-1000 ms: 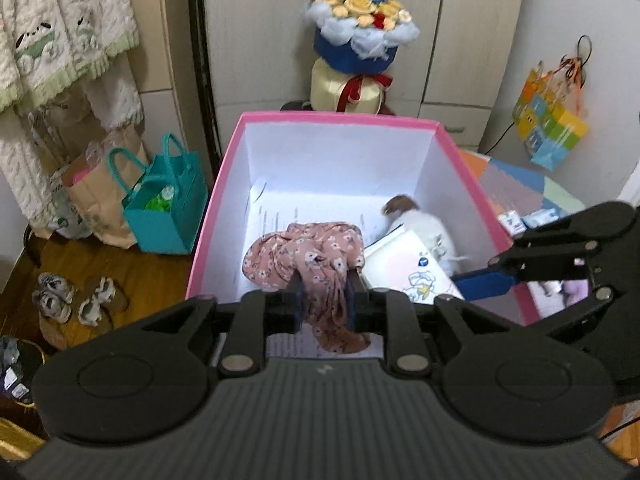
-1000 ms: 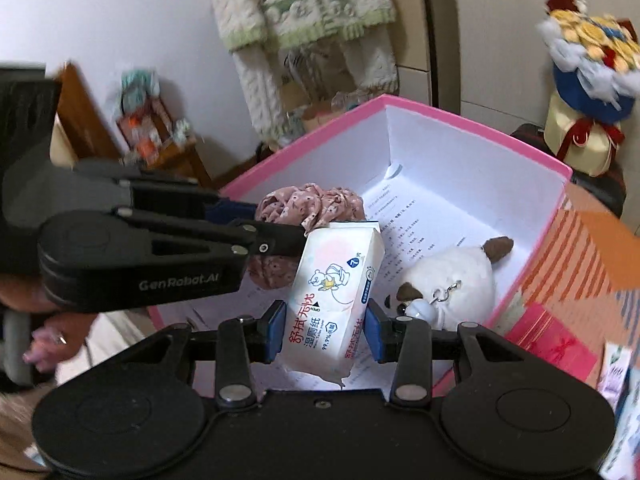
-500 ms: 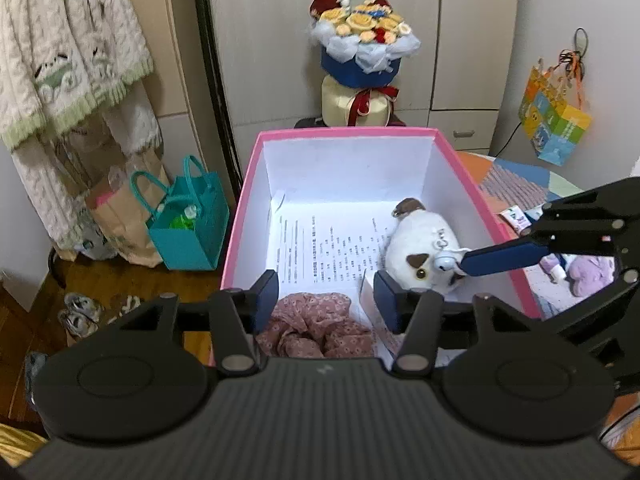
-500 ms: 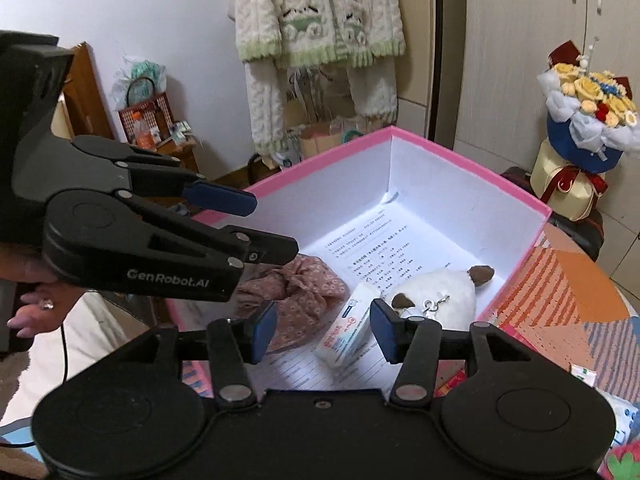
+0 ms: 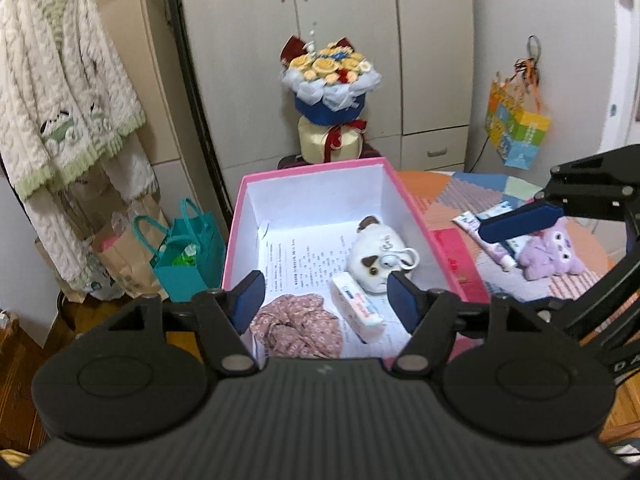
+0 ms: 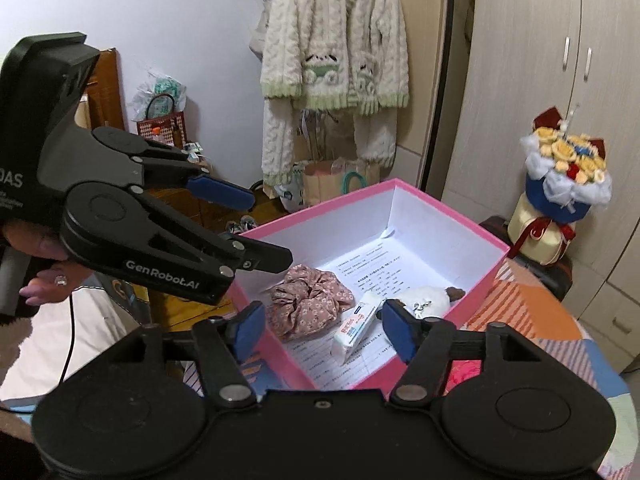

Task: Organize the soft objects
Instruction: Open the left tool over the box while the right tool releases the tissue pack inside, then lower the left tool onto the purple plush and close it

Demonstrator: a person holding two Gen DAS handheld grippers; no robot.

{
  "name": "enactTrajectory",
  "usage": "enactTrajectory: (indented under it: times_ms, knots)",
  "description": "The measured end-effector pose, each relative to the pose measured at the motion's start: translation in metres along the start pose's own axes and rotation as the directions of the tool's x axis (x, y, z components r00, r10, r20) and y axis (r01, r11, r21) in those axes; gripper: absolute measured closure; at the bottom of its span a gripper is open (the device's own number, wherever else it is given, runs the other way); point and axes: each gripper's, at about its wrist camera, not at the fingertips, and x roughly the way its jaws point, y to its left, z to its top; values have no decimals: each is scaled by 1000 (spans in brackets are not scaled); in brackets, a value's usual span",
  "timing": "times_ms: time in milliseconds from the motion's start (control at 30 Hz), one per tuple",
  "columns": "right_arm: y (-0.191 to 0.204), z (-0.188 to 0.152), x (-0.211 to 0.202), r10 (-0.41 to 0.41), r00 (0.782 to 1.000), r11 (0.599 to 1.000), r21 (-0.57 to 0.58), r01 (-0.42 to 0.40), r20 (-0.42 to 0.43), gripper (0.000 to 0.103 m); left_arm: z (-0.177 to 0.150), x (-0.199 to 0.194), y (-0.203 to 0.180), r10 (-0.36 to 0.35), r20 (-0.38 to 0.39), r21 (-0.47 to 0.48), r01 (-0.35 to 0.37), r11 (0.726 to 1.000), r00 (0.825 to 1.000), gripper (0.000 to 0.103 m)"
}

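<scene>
Scrunchie (image 5: 298, 326), wipes (image 5: 356, 306) and plush (image 5: 374, 258) are boxed, both hand-held grippers (image 5: 326, 300) (image 6: 322, 330) just opened empty, purple plush (image 5: 554, 248) at right remains.

The counter (image 5: 472, 188), covered in a patchwork-patterned cloth, carries the pink box (image 5: 416, 216), with a red packet (image 5: 452, 246) just beside it, and farther off a tube (image 5: 486, 236) near a purple plush toy (image 5: 554, 254).
</scene>
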Motion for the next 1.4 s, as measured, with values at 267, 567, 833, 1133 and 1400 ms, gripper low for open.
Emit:
enactTrajectory:
  times_ms: [267, 567, 833, 1133, 1400]
  knots:
    - [-1, -34, -66, -61, 997, 998, 33, 60, 36, 24, 3, -46, -37, -112, 62, 64, 108, 992, 992, 25]
    - [-13, -112, -139, -219, 975, 973, 78, 215, 44, 18, -7, -58, -96, -266, 54, 153, 256, 955, 962, 19]
    - [-52, -167, -146, -320, 945, 937, 170, 305, 63, 16, -11, -20, -158, -390, -9, 183, 385, 905, 921, 16]
    - [-112, -206, -96, -342, 937, 913, 263, 312, 75, 16, -14, 68, -200, -453, -103, 81, 461, 883, 886, 16]
    - [-142, -212, -33, -371, 928, 915, 154, 372, -40, 16, -10, 140, -203, -462, -99, -70, 457, 887, 881, 17]
